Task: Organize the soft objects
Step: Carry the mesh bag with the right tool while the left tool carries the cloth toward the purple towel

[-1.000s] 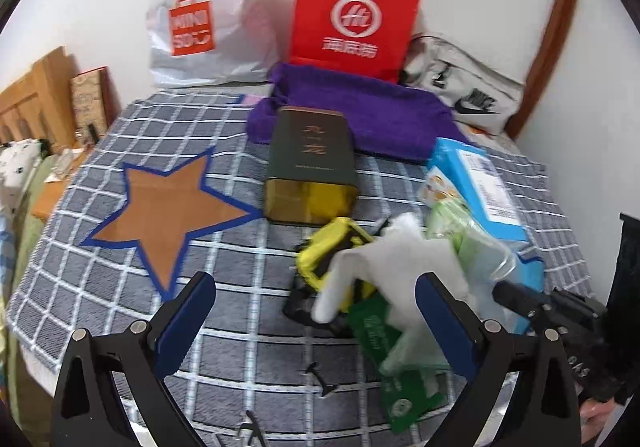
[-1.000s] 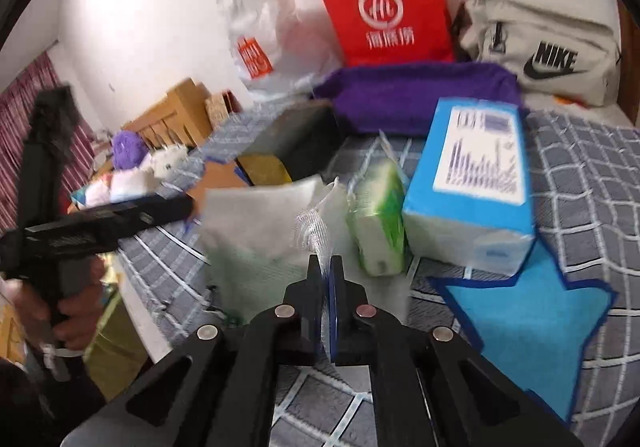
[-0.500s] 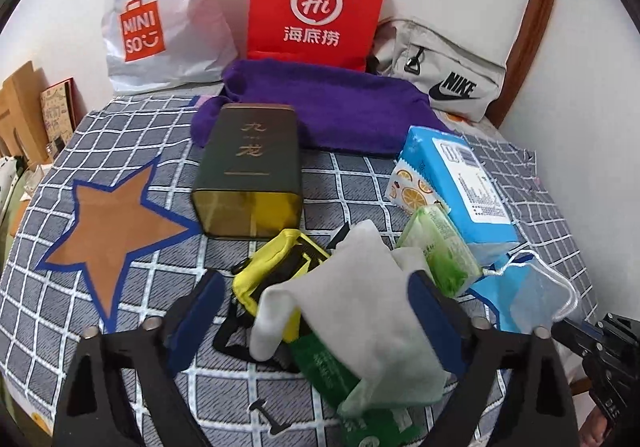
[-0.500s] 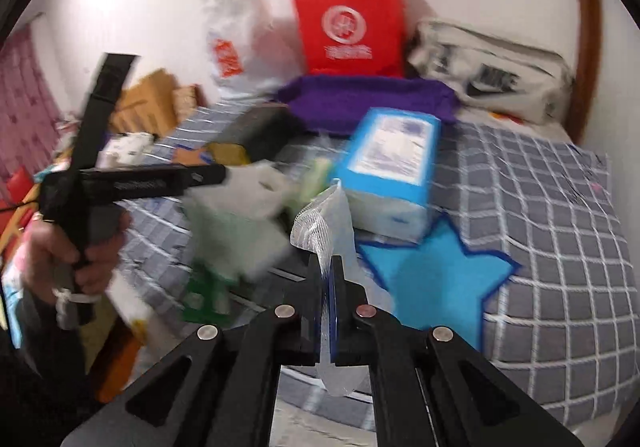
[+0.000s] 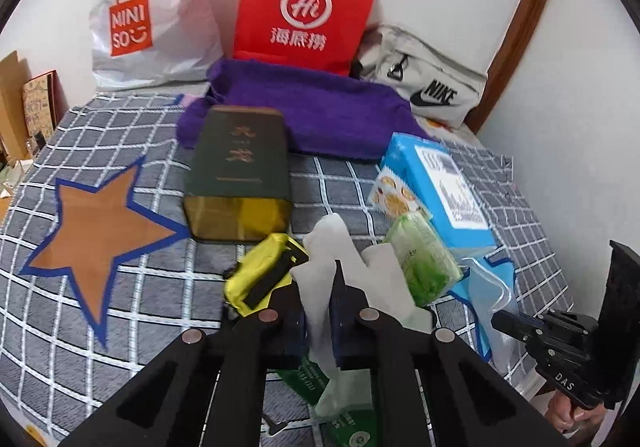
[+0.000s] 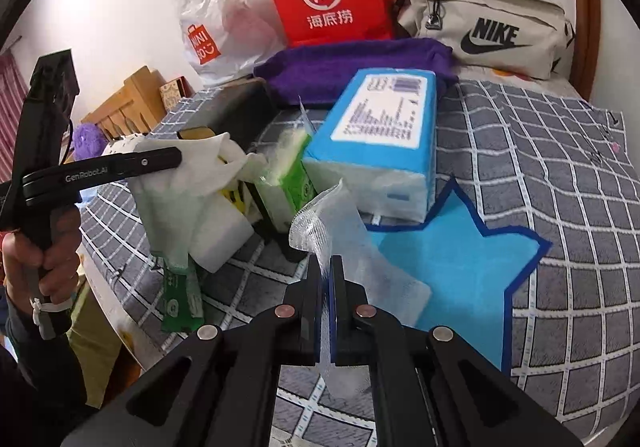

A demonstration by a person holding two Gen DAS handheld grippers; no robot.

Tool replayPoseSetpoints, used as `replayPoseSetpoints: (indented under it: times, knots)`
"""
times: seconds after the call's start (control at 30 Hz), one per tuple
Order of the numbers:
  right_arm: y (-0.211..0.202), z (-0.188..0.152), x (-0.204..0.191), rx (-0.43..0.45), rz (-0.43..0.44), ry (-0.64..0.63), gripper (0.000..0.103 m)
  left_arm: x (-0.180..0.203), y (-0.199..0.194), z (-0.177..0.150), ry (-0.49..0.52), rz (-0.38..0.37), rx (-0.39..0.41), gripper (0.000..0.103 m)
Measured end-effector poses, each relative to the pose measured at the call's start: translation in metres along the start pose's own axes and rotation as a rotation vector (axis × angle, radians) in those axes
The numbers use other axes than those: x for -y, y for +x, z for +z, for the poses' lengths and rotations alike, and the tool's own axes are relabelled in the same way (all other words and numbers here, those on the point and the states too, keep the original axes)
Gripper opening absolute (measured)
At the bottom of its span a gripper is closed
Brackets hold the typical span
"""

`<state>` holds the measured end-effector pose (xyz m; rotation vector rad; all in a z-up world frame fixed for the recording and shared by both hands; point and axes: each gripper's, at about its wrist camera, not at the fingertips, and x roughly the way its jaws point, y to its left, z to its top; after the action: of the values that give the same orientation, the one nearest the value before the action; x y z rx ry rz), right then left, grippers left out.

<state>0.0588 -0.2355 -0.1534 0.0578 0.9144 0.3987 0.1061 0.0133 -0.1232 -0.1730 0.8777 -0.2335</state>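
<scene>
Both grippers are now closed on soft things at the near edge of the checked bedcover (image 5: 132, 331). The left gripper (image 5: 320, 311) has its fingers pressed narrow on a white tissue (image 5: 328, 247), which rises out of a green tissue pack (image 6: 180, 295) lying near the edge, beside a yellow pouch (image 5: 260, 271). The right gripper (image 6: 329, 287) pinches a thin gauze piece (image 6: 320, 223) above the blue star patch (image 6: 460, 263), just in front of the blue tissue box (image 6: 384, 143).

I judge that the step in hand is to draw the tissue free. To do it well, the left hand should pull slowly and straight away from the pack, because this paper will tear easily and the light pack may rise together with it. The small green wipes packet (image 5: 424, 259) stands very near, so the pull should avoid it. The right hand should keep the gauze clear of the tissue.
</scene>
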Motion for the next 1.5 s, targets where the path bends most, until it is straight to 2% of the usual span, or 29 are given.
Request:
replayPoseSetpoints:
  times: [0.17, 0.33, 0.43, 0.53, 0.57, 0.6, 0.7, 0.73, 0.83, 1.23, 1.5]
  knots:
    - [-0.008, 0.011, -0.006, 0.018, 0.014, -0.007, 0.003, -0.01, -0.024, 0.012, -0.024, -0.021, 0.044, 0.009]
    - [-0.009, 0.019, -0.01, 0.007, 0.01, -0.009, 0.003, -0.014, -0.036, 0.02, -0.017, -0.005, 0.066, 0.009]
    - [-0.007, 0.021, -0.013, -0.007, 0.005, -0.008, 0.003, -0.02, -0.022, 0.019, -0.01, 0.119, 0.021, 0.009]
    - [-0.009, 0.022, -0.017, -0.007, 0.008, -0.021, 0.003, -0.026, -0.022, 0.016, 0.015, 0.241, 0.033, 0.009]
    - [-0.01, 0.022, -0.019, -0.008, 0.005, -0.03, 0.003, -0.028, -0.025, 0.017, 0.016, 0.262, 0.04, 0.009]
    - [-0.011, 0.023, -0.02, -0.01, 0.003, -0.033, 0.003, -0.031, -0.029, 0.019, 0.008, 0.26, 0.05, 0.009]
    - [-0.011, 0.025, -0.02, -0.013, 0.001, -0.029, 0.003, -0.039, -0.045, 0.026, -0.055, 0.085, 0.064, 0.009]
    - [-0.011, 0.026, -0.02, -0.014, 0.0, -0.028, 0.003, -0.039, -0.049, 0.027, -0.061, 0.062, 0.072, 0.009]
    - [-0.013, 0.031, -0.021, -0.01, -0.003, -0.025, 0.003, -0.028, -0.064, 0.033, -0.026, 0.062, 0.113, 0.009]
    - [-0.043, 0.068, -0.023, 0.076, 0.008, -0.032, 0.003, -0.023, -0.076, 0.061, -0.022, 0.048, 0.157, 0.009]
    - [-0.037, 0.107, -0.017, 0.102, -0.02, -0.061, 0.003, -0.021, -0.058, 0.089, 0.005, 0.089, 0.128, 0.009]
